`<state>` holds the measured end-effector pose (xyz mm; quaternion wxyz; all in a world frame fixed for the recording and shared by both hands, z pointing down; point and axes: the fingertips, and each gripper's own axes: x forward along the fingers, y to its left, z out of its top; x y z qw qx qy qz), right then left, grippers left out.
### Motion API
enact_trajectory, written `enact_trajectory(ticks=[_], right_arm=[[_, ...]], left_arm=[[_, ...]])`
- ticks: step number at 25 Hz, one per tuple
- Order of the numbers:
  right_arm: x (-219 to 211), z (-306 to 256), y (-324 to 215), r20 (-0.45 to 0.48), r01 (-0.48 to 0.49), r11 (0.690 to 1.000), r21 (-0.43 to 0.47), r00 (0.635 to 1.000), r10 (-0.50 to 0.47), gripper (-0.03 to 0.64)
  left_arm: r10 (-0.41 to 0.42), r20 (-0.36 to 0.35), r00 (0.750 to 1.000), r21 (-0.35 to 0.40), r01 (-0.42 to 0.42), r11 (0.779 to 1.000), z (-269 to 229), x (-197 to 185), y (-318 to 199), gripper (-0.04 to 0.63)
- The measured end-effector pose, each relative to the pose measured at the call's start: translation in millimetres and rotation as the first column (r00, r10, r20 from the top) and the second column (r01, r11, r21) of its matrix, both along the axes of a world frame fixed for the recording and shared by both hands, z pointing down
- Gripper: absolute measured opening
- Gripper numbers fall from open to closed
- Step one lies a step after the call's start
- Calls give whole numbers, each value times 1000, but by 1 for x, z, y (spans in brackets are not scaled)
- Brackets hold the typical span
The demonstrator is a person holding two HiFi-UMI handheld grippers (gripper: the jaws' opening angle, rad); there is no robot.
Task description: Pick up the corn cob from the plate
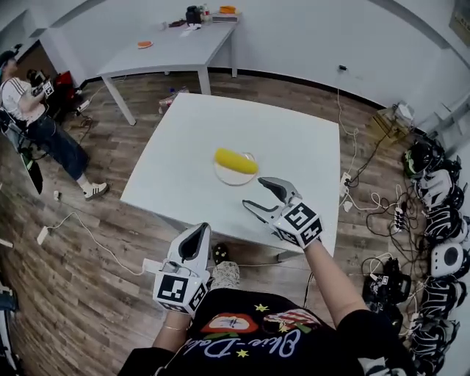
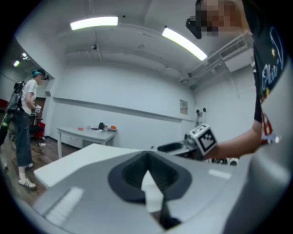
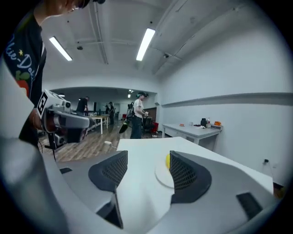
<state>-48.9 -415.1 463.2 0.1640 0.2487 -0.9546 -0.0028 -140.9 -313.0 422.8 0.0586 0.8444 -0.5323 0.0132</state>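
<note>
there, corn cob (image 1: pixel 236 161) lies on plate (image 1: pixel 229 176).

A bright room with plain white walls (image 1: pixel 308 37) and a wood-plank floor (image 1: pixel 88 242). A square white table (image 1: pixel 191 147) stands in the middle; a longer white table (image 1: pixel 176 51) sits against the far wall with small items (image 1: pixel 194 15) on it. Strip lights (image 2: pixel 94 22) glow on the ceiling. Cables (image 1: pixel 367 198) and dark gear (image 1: pixel 440 220) crowd the floor along one wall, and a person (image 1: pixel 37 117) stands at the other side

Left gripper (image 1: pixel 198 230) jaws together, right gripper (image 1: pixel 256 194) jaws apart.
</note>
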Motion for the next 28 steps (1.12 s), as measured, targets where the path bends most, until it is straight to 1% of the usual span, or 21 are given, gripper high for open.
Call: enact_trajectory(ticks=[2, 5, 6, 8, 10, 11, 14, 16, 17, 20, 22, 24, 25, 26, 27, 28], right_arm=[[-17, 14, -48, -52, -6, 1000, -17, 999, 5, 264], [-40, 36, -105, -131, -9, 999, -48, 991, 2, 262], [-46, 45, -120, -170, -5, 998, -60, 985, -6, 264], [-58, 67, -146, -251, 6, 995, -97, 968, -31, 264], [-70, 90, -163, -318, 18, 990, -141, 946, -62, 265], [-75, 101, -170, -347, 23, 987, -157, 935, -77, 267], [-84, 124, -184, -431, 40, 982, -183, 895, -117, 265], [-85, 135, -188, -469, 38, 979, -202, 873, -131, 267], [-86, 140, -189, -473, 33, 976, -214, 871, -133, 265], [-87, 145, -190, -456, 29, 972, -233, 880, -135, 264], [-86, 145, -191, -453, 25, 972, -235, 882, -133, 264], [-81, 143, -192, -436, -10, 972, -234, 895, -96, 264], [-78, 139, -194, -403, -46, 970, -237, 913, -55, 264], [-72, 132, -196, -345, -93, 965, -245, 939, 3, 264], [-66, 121, -198, -261, -144, 955, -261, 962, 74, 264], [-59, 108, -199, -162, -190, 940, -282, 975, 149, 264]], left_arm=[[23, 14, 1000, 8, -24, 1000, -4, -12, -47, -3], [50, -1, 999, 20, -50, 999, -15, -35, -111, -3], [60, -3, 998, 24, -60, 998, -17, -41, -129, -3], [82, 18, 996, 22, -82, 996, -15, -50, -161, -3], [105, 44, 994, 7, -105, 994, -11, -58, -187, -3], [115, 45, 992, 0, -115, 993, -9, -61, -199, -3], [133, 18, 991, -7, -133, 991, -10, -72, -230, -3], [143, 4, 990, -18, -143, 990, -9, -77, -246, -3], [146, -2, 989, -25, -146, 989, -7, -79, -253, -3], [151, -30, 988, -41, -152, 987, -2, -81, -266, -3], [160, -34, 987, -45, -161, 986, 0, -78, -269, -3], [166, -30, 986, -50, -167, 985, 2, -75, -269, -3], [166, -32, 986, -52, -168, 984, 3, -74, -268, -3], [164, -33, 986, -52, -166, 985, 3, -74, -268, -3], [160, -34, 987, -51, -161, 986, 2, -74, -267, -3], [153, -30, 988, -47, -154, 987, 1, -74, -264, -3]])
